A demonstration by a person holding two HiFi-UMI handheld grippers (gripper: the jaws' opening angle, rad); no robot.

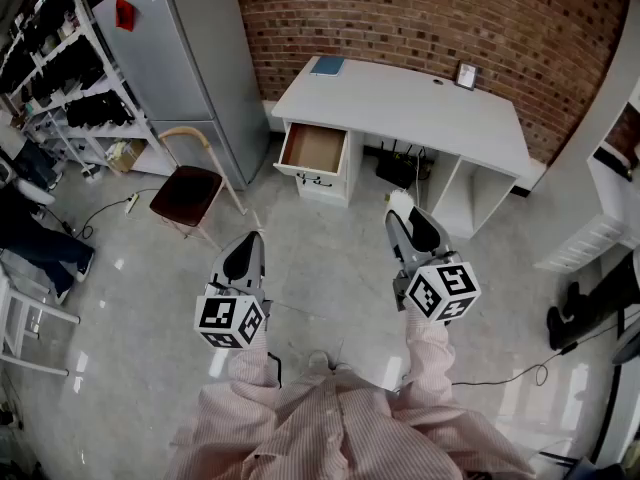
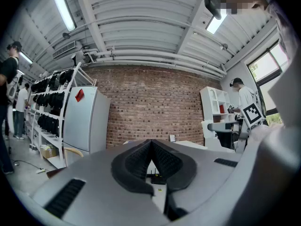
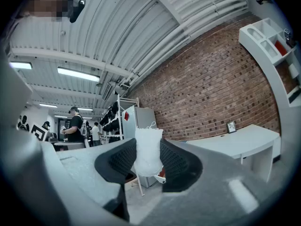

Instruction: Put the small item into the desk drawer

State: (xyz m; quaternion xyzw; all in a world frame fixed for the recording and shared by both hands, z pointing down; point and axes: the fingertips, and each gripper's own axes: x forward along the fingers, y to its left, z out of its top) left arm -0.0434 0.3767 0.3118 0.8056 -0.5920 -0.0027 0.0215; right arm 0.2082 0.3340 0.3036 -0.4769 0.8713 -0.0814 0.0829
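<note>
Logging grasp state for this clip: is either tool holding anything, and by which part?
The right tool grips the small white item by its sides, with its top end sticking out beyond the jaws. The left tool is shut and empty.

Pink-striped sleeves (image 1: 432, 346); grey grippers (image 1: 248, 240) (image 1: 401, 208), black jaws, black-white marker cubes (image 1: 230, 320).

grey fridge (image 1: 185, 58) against brick wall (image 1: 420, 18); wooden chair (image 1: 186, 194) just beside it; loaded shelf rack (image 1: 70, 78) at left; white shelving (image 1: 612, 200) at right
</note>
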